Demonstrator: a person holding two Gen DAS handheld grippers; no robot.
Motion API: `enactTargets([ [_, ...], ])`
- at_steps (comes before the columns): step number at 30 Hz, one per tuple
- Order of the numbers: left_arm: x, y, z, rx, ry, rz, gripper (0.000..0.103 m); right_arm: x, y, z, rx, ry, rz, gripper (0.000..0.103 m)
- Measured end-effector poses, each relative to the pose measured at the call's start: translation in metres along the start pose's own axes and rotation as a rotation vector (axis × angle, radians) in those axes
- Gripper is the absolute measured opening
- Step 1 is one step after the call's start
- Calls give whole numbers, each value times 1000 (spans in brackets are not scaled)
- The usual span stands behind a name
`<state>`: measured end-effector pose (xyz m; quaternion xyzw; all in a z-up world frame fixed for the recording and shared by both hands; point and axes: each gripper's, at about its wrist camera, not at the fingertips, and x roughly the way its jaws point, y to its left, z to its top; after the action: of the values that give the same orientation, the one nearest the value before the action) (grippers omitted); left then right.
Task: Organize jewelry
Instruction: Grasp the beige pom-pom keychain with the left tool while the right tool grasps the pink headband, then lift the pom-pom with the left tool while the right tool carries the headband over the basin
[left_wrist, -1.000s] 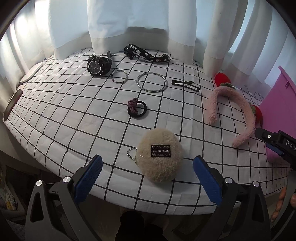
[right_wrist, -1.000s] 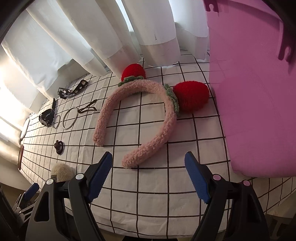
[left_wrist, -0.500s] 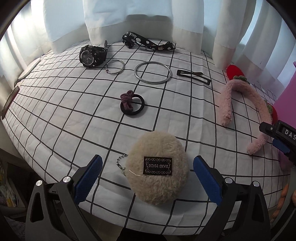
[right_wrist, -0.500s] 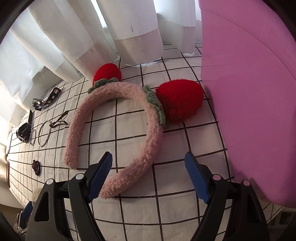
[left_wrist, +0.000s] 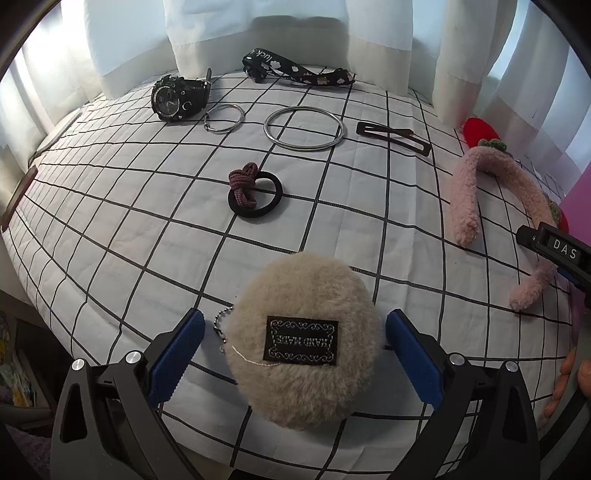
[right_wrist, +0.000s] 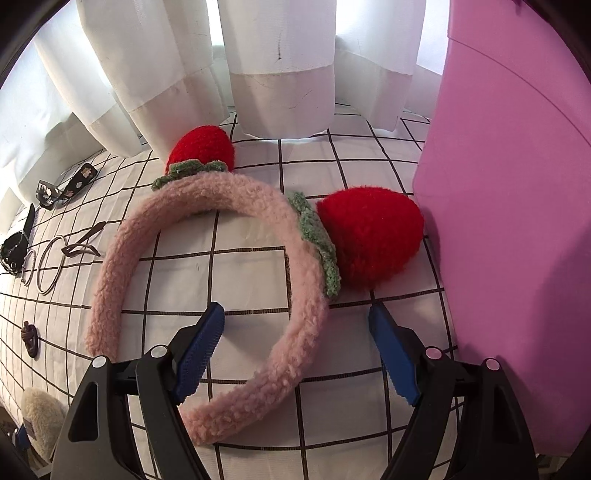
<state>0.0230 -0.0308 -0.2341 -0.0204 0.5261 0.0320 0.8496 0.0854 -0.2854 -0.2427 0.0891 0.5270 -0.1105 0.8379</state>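
My left gripper (left_wrist: 293, 332) is open, its blue pads on either side of a beige fluffy pouch (left_wrist: 301, 343) with a black label and a ball chain. My right gripper (right_wrist: 295, 325) is open, its jaws straddling one arm of a pink fuzzy headband (right_wrist: 295, 332) with two red strawberries; the headband also shows in the left wrist view (left_wrist: 465, 195). On the checked cloth lie a black hair tie with a purple knot (left_wrist: 255, 194), a large metal bangle (left_wrist: 304, 127), a small metal ring (left_wrist: 224, 117), a black watch (left_wrist: 177, 98), a brown hair clip (left_wrist: 393, 137) and a black patterned strap (left_wrist: 295, 72).
A pink box (right_wrist: 517, 221) stands right of the headband, close to one strawberry. White curtains (right_wrist: 258, 66) hang along the far edge of the table (left_wrist: 110, 184). The table's front edge lies just under the left gripper. The right gripper's body (left_wrist: 554, 251) shows at the right.
Both grippers have moved forward. The pouch now lies between the left pads, and the headband's arm now lies between the right pads. Both stay open.
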Motion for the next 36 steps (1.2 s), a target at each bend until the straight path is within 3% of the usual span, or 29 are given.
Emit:
enactTargets([
  [9, 0, -2, -2, -18, -41, 15, 96, 5, 9, 0, -33, -65, 15, 75],
  [11, -3, -2, -3, -18, -44, 10, 90, 3, 13, -1, -49, -75, 23, 64],
  [13, -7, -4, -4, -3, -55, 1, 77, 0, 15, -1, -63, -83, 19, 37],
  [15, -10, -4, -4, 2, -54, -6, 64, -1, 18, 0, -66, -82, 17, 20],
  [20, -13, 3, -2, -16, -49, -19, 51, -10, 9, -4, -45, -102, 43, 12],
  [36, -58, 25, 19, 14, -127, -50, 50, -91, 25, -8, -86, -220, 122, 12],
])
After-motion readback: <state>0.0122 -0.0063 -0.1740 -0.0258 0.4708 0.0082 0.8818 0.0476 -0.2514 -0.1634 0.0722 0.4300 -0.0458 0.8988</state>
